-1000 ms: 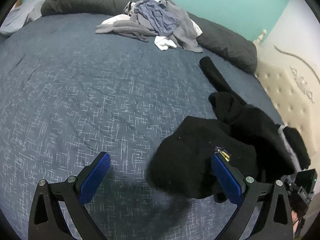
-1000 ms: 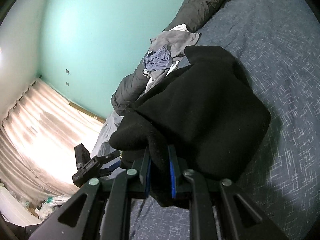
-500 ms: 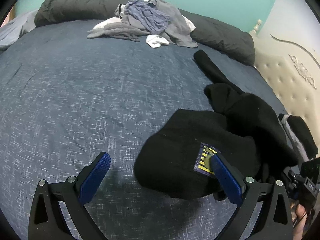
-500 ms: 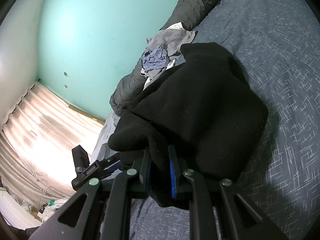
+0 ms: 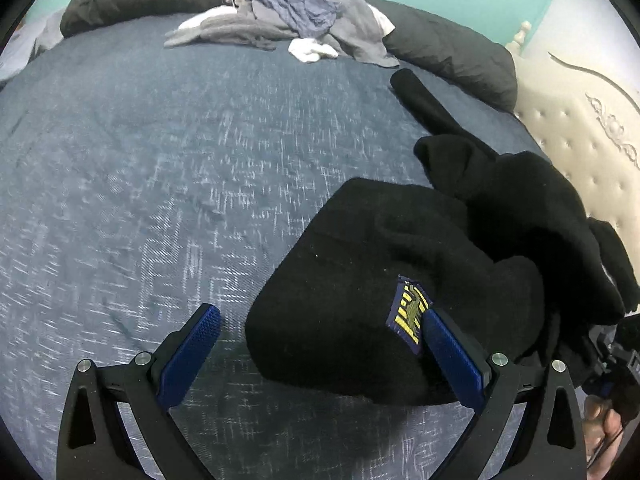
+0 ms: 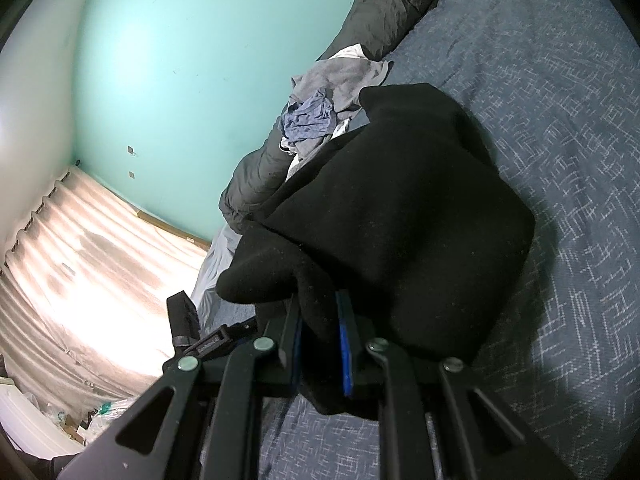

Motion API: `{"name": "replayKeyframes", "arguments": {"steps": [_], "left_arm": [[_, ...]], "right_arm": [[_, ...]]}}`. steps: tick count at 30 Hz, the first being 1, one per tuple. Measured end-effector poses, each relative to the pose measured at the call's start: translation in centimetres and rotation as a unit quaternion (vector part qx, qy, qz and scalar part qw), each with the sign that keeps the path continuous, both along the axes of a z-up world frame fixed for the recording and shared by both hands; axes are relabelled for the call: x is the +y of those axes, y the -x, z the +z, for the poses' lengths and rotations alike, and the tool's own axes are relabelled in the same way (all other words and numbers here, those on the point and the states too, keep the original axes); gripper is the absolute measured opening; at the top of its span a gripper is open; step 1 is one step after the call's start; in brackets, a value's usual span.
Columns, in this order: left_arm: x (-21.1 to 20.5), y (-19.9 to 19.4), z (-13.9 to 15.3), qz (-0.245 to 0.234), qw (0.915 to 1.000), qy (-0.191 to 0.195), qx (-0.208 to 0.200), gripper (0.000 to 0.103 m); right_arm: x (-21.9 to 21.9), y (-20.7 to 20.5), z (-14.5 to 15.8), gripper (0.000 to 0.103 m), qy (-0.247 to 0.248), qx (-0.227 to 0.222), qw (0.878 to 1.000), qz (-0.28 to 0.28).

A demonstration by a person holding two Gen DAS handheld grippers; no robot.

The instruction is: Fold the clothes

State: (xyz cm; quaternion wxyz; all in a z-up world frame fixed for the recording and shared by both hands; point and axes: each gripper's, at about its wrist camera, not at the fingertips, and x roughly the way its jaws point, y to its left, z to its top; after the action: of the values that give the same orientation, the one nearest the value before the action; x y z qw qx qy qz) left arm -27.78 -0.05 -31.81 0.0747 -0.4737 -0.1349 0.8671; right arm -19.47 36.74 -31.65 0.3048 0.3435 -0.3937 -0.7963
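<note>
- right gripper [image 6: 320,332] clamped on a bunched fold of the black garment [image 6: 400,216], blue pads pinching the cloth; garment drapes away from the jaws toward 12-1 o'clock in the right wrist view, far part resting on the bed
- left gripper [image 5: 320,344] jaws wide apart, nothing pinched; left pad [image 5: 192,344] over bare bedspread, right pad [image 5: 452,356] up against the near edge of the black garment [image 5: 400,272], just beside the patch
- patch [image 5: 410,314]: purple with yellow stitching, on garment near 5 o'clock of the left wrist view, design too small to read
- black garment sits at 3-5 o'clock in the left wrist view, lumpy, one sleeve [image 5: 424,100] stretched out toward 1 o'clock
- bedspread [image 5: 160,184]: dark blue with white flecks, fills most of both views
- pile of unfolded clothes [image 5: 296,20] at 12 o'clock, grey and blue pieces plus something white, well apart from the black garment
- dark grey duvet [image 5: 448,48] rolled along far edge of bed behind the pile
- tufted cream headboard [image 5: 576,148] at 2-3 o'clock
- teal wall [image 6: 180,60] and light curtain [image 6: 80,264] at 9-11 o'clock in the right wrist view
- person's fingers [image 5: 604,432] at 4 o'clock edge of the left wrist view, by the other gripper's body
</note>
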Motion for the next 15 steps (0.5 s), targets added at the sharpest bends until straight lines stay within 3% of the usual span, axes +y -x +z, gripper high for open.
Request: {"name": "replayKeyframes", "arguments": {"steps": [15], "left_arm": [[0.7, 1.1, -2.4, 0.01, 0.9989, -0.023, -0.039, 0.103]], "right_arm": [[-0.2, 0.2, -0.4, 0.014, 0.002, -0.009, 1.0, -0.002]]}}
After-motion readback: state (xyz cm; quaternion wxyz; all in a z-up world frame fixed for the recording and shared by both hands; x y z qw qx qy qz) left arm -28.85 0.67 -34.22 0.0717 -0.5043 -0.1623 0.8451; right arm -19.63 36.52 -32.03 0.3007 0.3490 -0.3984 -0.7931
